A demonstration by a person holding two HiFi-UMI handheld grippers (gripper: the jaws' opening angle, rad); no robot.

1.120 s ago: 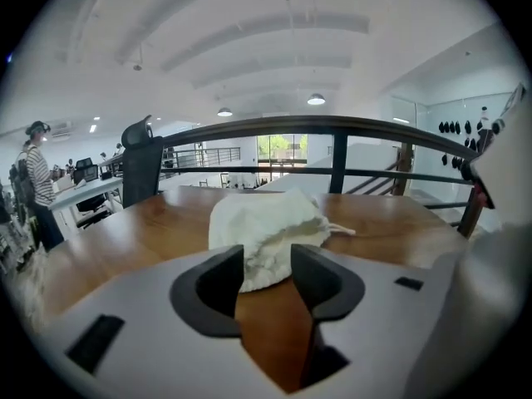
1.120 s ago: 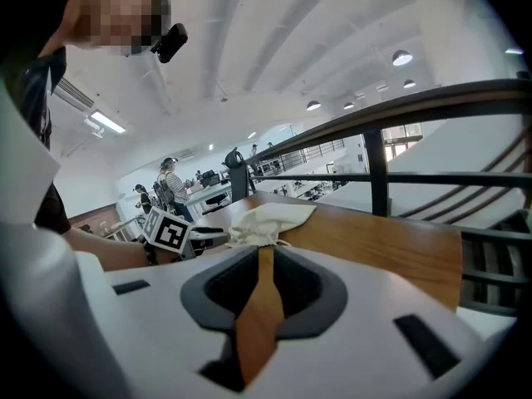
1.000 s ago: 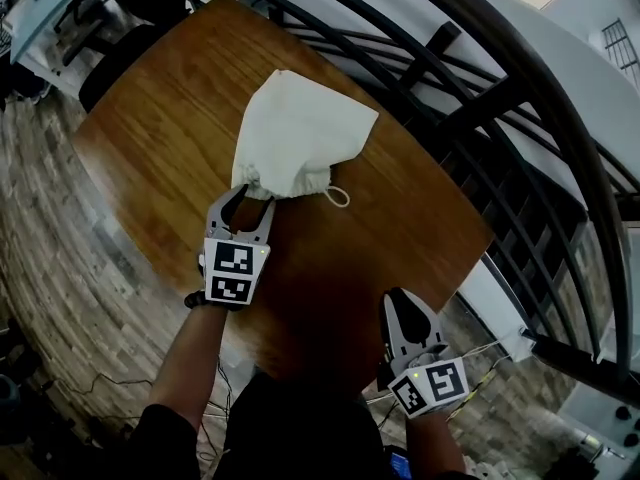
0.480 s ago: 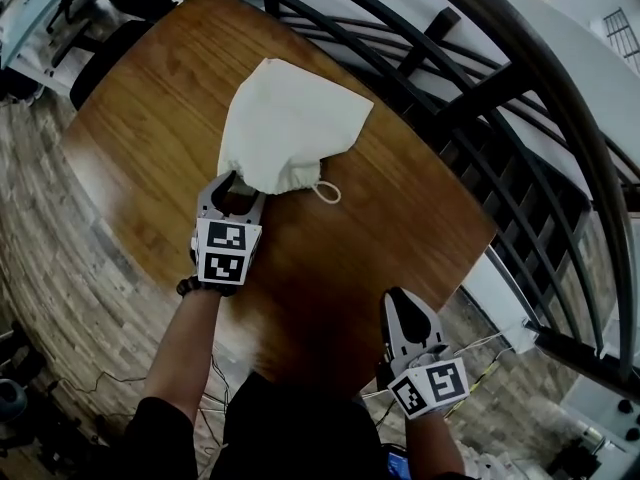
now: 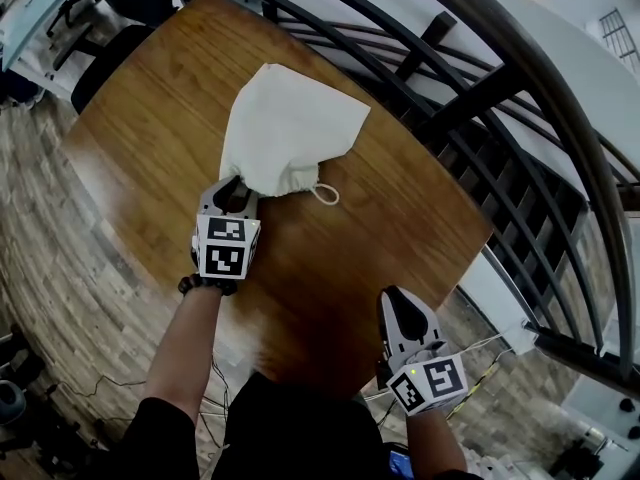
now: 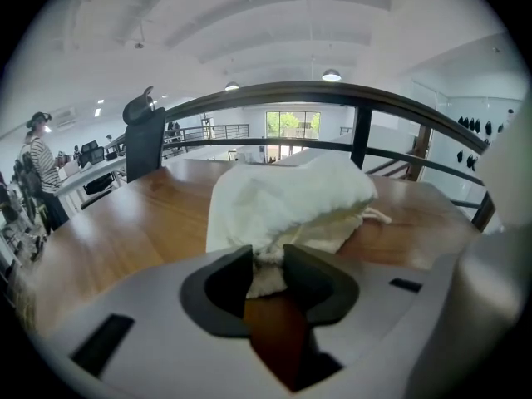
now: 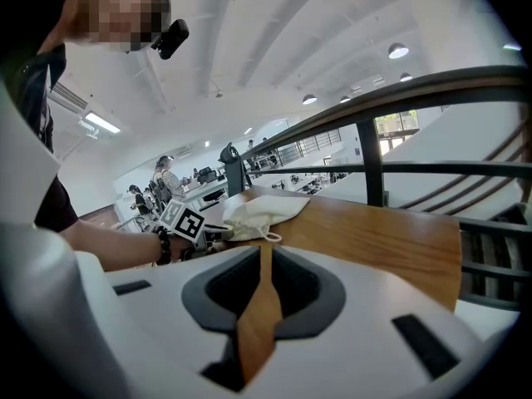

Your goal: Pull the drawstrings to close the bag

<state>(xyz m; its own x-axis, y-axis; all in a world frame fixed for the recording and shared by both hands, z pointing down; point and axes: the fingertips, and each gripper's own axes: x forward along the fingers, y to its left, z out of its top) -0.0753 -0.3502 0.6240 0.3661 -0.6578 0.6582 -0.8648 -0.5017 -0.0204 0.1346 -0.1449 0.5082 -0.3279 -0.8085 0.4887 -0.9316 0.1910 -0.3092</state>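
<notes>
Right now the L gripper (image 6: 268, 266) (image 5: 232, 190) has its jaws, which were just closing, pinched on the gathered cloth at the bag (image 6: 287, 202) (image 5: 290, 133) mouth, pads pressing from both sides. Can't tell whether a cord sits inside that pinch, as the cloth covers it. The R gripper (image 7: 264, 260) (image 5: 395, 296) has its jaws nearly together, a thin slit w/ only wood showing through and nothing held. It hangs at the tabletop (image 5: 160, 128) near edge, well apart from the bag.

The bag is cream cloth, lying on the wooden tabletop w/ its mouth toward the person. One drawstring loop (image 5: 328, 194) (image 6: 378, 216) (image 7: 270, 238) sticks out at the mouth's right end, on the wood. In the head view the L gripper body covers the mouth's left end.

For markings, the marker cubes (image 5: 225, 248) (image 5: 430, 383) carry b/w square codes. A dark railing (image 5: 500, 88) runs beyond the tabletop. People at desks (image 6: 41, 173) far off are too small to make out.
</notes>
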